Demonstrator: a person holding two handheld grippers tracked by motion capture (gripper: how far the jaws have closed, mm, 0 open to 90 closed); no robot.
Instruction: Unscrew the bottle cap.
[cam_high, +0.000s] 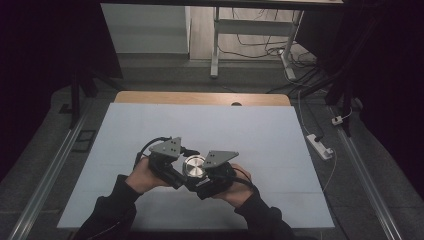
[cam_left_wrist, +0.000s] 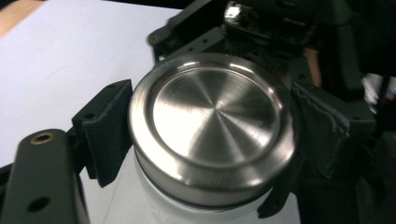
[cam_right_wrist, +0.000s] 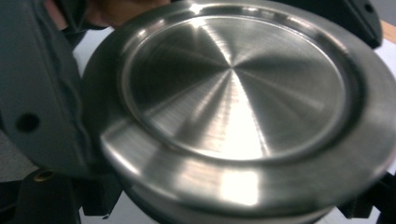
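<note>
The work in hand is judged to be unscrewing the steel lid (cam_high: 194, 166) from a white container (cam_left_wrist: 154, 205), which stands on the white table sheet (cam_high: 250, 130) near the person's edge, between the two grippers.

Left gripper (cam_high: 176, 161): in the left gripper view its jaws stand one on each side of the container just under the lid's rim, the left pad (cam_left_wrist: 105, 128) touching the lid's edge and the right pad pressed to the far side. It appears closed on the container body. Use this gripper as the brace: keep it level and steady, with the pads below the rim so they do not bind the lid.

Right gripper (cam_high: 209, 172): in the right gripper view the lid lies between its jaws, very close to the camera, with one jaw against the lid's left edge. The opposite jaw is at the frame edge, so whether the grip is fully closed cannot be told. Seat both pads squarely on the lid's side wall, then turn about the lid's centre axis. A tilted pull risks jamming the thread or tipping the container.
</note>
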